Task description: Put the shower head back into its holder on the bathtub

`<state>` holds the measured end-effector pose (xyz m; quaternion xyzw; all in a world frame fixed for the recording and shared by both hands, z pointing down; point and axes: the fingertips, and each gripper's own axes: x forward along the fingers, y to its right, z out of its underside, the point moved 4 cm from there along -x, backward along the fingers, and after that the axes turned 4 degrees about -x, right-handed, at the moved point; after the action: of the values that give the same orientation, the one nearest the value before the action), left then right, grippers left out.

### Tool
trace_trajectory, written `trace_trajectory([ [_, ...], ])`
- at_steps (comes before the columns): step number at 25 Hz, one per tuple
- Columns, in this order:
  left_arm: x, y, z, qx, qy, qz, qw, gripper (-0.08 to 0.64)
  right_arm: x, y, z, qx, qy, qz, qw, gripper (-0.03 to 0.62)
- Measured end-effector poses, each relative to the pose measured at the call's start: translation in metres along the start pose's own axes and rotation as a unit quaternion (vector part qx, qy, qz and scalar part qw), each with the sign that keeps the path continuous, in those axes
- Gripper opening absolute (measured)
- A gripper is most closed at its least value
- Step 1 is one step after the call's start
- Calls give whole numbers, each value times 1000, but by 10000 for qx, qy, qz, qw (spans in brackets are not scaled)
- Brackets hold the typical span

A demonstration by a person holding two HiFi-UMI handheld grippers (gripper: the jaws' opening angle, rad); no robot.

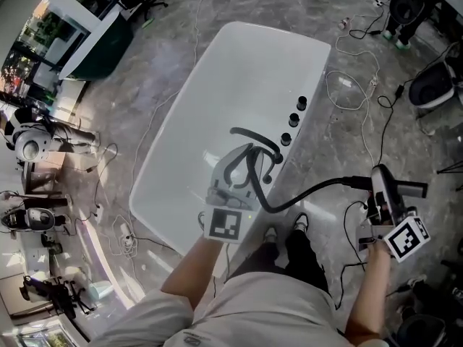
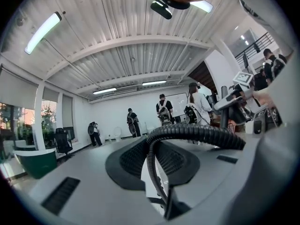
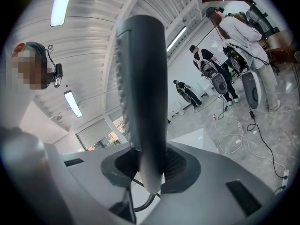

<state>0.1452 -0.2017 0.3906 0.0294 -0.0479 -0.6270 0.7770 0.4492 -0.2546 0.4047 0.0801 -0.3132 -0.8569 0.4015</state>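
Note:
A white bathtub [image 1: 181, 114] fills the middle of the head view, with three dark knobs [image 1: 294, 119] on its right rim. I cannot tell which fitting is the holder. My left gripper [image 1: 237, 170] is over the tub's near rim, shut on the dark ribbed hose [image 1: 304, 194]. In the left gripper view the hose [image 2: 197, 134] rises between the jaws of the left gripper [image 2: 152, 165] and arcs right. My right gripper [image 1: 378, 195] is off to the tub's right, over the floor, shut on the dark shower head [image 1: 412, 189]. The shower head [image 3: 140, 88] stands upright in the right gripper [image 3: 143, 170].
White and black cables [image 1: 354, 85] trail over the marble floor right of the tub. Chair bases [image 1: 434, 85] stand at the far right, a dark green tub [image 1: 101, 49] at the upper left. Several people [image 2: 161, 109] stand far across the room. My shoes [image 1: 286, 230] are beside the tub.

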Motion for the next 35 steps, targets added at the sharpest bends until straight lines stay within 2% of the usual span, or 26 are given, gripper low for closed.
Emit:
trace_trajectory([
  [9,-34,11,79,-128,-1072,221,9939,60,-2,-15,14,-199,-73,-19,9998,109],
  [18,-31,6,171,-365,-1862,20,9818,60,3,-24,11,-226,156,-89,9996,109],
  [20,-33,0,170,-451,-1883,-49,9811,60,3,-28,1,-298,242,-100,9992,109],
  [22,-38,-6,154,-490,-1756,-93,9832,60,4,-28,-6,-319,304,-135,9989,109],
  [28,-64,-7,110,-218,-1597,33,9869,60,11,-32,-11,-263,370,-214,9987,109],
  [31,-76,-8,108,-167,-1793,7,9836,60,15,-42,-7,-223,337,-289,9988,109],
  [35,-87,-2,123,-86,-2231,92,9747,60,18,-43,5,-211,230,-321,9990,109],
])
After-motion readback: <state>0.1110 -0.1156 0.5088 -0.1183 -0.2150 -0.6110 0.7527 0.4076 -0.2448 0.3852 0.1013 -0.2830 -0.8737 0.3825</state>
